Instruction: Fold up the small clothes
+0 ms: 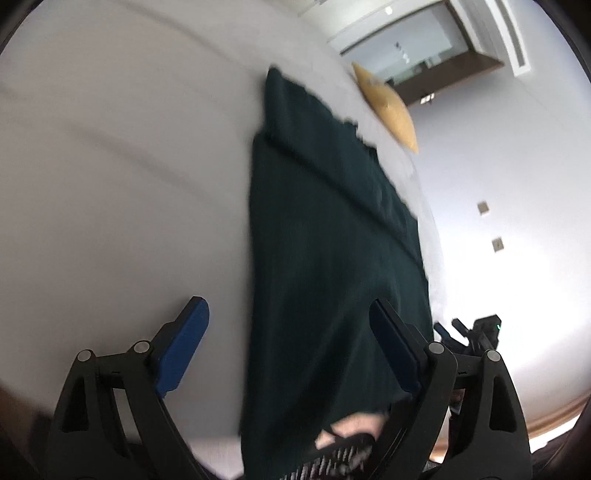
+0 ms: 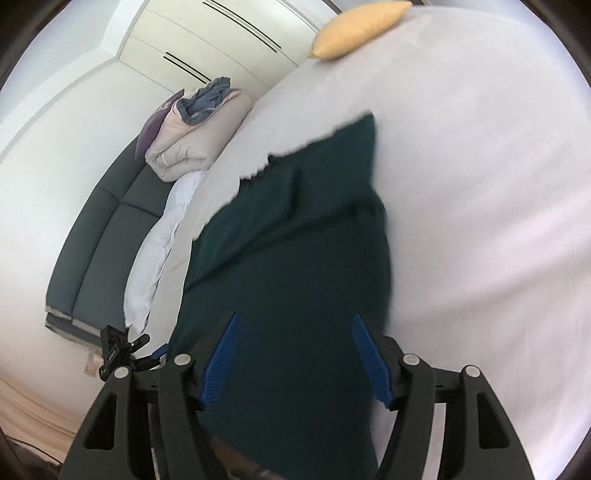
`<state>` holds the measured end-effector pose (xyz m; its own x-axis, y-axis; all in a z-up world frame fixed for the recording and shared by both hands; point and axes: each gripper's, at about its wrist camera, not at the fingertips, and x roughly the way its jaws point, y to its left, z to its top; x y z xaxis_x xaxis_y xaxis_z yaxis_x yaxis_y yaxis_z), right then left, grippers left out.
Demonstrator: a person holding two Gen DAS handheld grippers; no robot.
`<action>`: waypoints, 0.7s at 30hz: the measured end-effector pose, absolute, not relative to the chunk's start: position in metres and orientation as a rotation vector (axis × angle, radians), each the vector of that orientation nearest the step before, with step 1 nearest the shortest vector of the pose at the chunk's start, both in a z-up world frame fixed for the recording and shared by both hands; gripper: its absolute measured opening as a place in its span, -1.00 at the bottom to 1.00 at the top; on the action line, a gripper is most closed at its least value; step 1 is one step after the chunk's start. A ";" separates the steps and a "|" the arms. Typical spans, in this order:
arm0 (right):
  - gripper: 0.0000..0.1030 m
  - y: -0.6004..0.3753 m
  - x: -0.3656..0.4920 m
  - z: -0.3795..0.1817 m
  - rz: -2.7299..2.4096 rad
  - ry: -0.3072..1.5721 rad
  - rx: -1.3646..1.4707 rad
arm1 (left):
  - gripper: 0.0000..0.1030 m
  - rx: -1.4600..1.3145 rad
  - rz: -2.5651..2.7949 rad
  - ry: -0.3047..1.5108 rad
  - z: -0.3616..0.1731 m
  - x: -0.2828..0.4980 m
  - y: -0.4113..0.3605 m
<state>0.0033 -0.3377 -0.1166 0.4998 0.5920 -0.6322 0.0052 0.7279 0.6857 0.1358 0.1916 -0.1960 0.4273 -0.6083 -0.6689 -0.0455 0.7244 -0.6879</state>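
A dark green garment (image 1: 325,236) lies spread flat on a white bed (image 1: 122,155), with a fold line across its far part. My left gripper (image 1: 288,325) is open above the garment's near left edge, holding nothing. The garment also shows in the right wrist view (image 2: 295,258). My right gripper (image 2: 293,354) is open just above the garment's near end, both blue pads (image 2: 221,358) over the cloth. The right gripper shows small at the left view's right edge (image 1: 476,332), and the left gripper at the right view's left edge (image 2: 122,350).
A yellow cushion (image 1: 388,103) lies at the far edge of the bed (image 2: 480,184); it also shows in the right wrist view (image 2: 358,29). A folded beige duvet with blue clothes on top (image 2: 195,129) sits on a dark sofa (image 2: 99,251) beside the bed. White wardrobes (image 2: 207,40) stand behind.
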 end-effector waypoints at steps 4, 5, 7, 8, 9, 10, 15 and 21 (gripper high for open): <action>0.28 -0.346 -0.018 -0.138 0.385 1.015 0.771 | 0.72 -0.659 -0.422 1.164 -0.199 0.102 0.195; 0.28 -0.347 -0.023 -0.141 0.395 1.004 0.792 | 0.72 -0.660 -0.424 1.177 -0.200 0.098 0.193; 0.28 -0.346 -0.026 -0.141 0.406 1.001 0.799 | 0.72 -0.654 -0.426 1.205 -0.203 0.090 0.190; 0.27 -0.345 -0.026 -0.140 0.417 1.007 0.800 | 0.72 -0.644 -0.434 1.225 -0.204 0.088 0.186; 0.27 -0.343 -0.026 -0.140 0.428 1.016 0.797 | 0.71 -0.633 -0.437 1.237 -0.206 0.086 0.183; 0.27 -0.341 -0.027 -0.139 0.436 1.020 0.792 | 0.71 -0.625 -0.444 1.253 -0.208 0.083 0.181; 0.26 -0.338 -0.036 -0.139 0.466 1.037 0.788 | 0.64 -0.678 -0.466 1.265 -0.220 0.084 0.183; 0.24 -0.341 -0.049 -0.141 0.473 1.050 0.797 | 0.13 -0.759 -0.455 1.267 -0.229 0.094 0.191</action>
<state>-0.0492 -0.3407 -0.1406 0.4388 0.6870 -0.5792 0.0213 0.6364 0.7711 0.0941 0.1910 -0.2294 0.2608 -0.6865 -0.6787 -0.0983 0.6805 -0.7261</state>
